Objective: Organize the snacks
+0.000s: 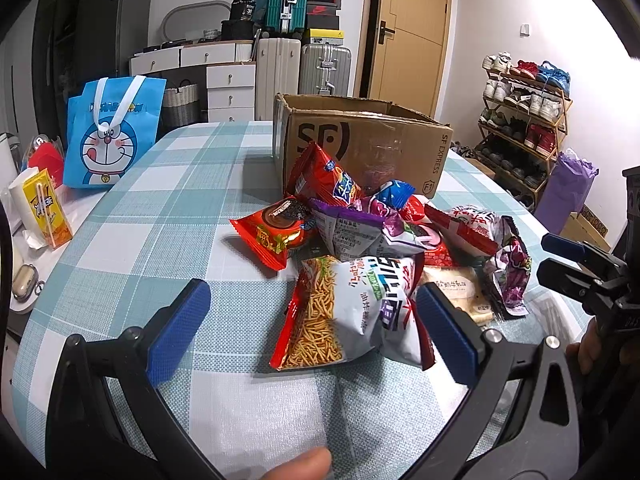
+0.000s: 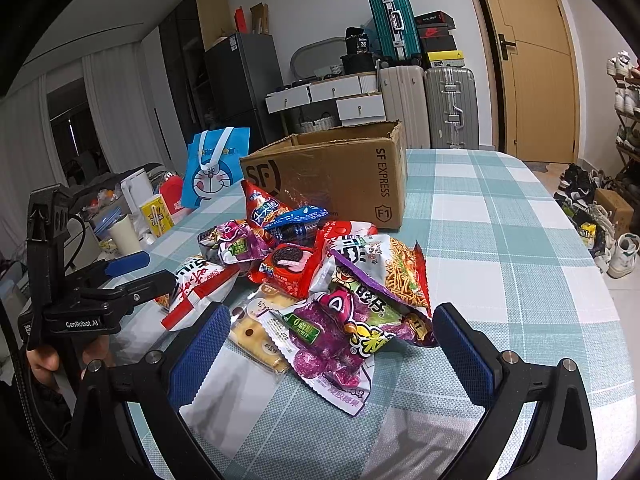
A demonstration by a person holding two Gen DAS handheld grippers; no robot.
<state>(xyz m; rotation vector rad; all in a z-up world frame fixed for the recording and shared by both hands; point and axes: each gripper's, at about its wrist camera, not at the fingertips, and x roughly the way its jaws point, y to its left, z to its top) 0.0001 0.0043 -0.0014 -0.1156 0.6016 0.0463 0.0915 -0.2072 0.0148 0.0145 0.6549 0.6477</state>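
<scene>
Left wrist view | left gripper [image 1: 316, 322] gaped empty over crinkly red-grey noodle-snack bag [image 1: 344, 316] | right gripper [image 2: 332, 344] likewise spread | brown cardboard box [image 1: 360, 140] at 12 o'clock | advice: pinch bag's edge, not middle.

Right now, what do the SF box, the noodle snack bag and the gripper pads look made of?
SF box: corrugated cardboard, matte brown, creased flap edges, clear tape shine on its side.
Noodle snack bag: thin plastic film, glossy, crinkled, crimped seams.
Left gripper pads: blue, fine grid texture, probably rubber or textured plastic; right gripper looks the same.
</scene>
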